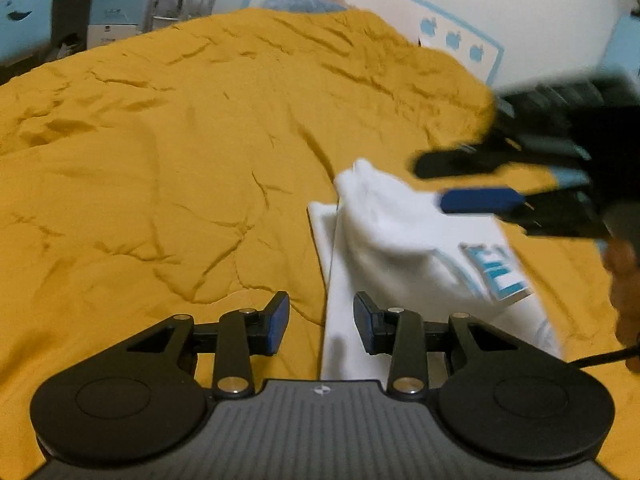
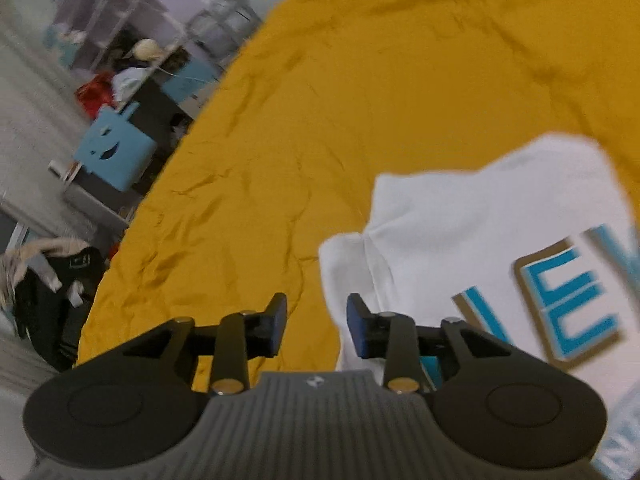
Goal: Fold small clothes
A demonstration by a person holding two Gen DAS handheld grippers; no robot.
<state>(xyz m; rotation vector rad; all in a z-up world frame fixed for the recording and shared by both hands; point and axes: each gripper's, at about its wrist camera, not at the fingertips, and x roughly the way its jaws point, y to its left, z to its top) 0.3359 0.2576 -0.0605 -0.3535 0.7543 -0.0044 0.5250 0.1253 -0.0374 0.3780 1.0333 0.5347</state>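
Note:
A small white shirt (image 1: 404,248) with blue letters lies partly folded on the mustard-yellow bedcover (image 1: 180,140). My left gripper (image 1: 322,320) stands open above the shirt's left edge, nothing between its blue pads. In the left wrist view my right gripper (image 1: 452,184) hovers blurred over the shirt from the right, its two fingers apart and empty. In the right wrist view the right gripper (image 2: 317,326) is open over the bedcover (image 2: 320,100) beside the shirt (image 2: 480,240), whose left edge lies under the right finger.
The bed's far edge meets a white wall with blue decorations (image 1: 452,40). Left of the bed stand a light-blue chair back (image 2: 114,152), shelves with clutter (image 2: 132,60) and a dark pile of clothes (image 2: 48,292) on the floor. A hand (image 1: 624,292) shows at the right.

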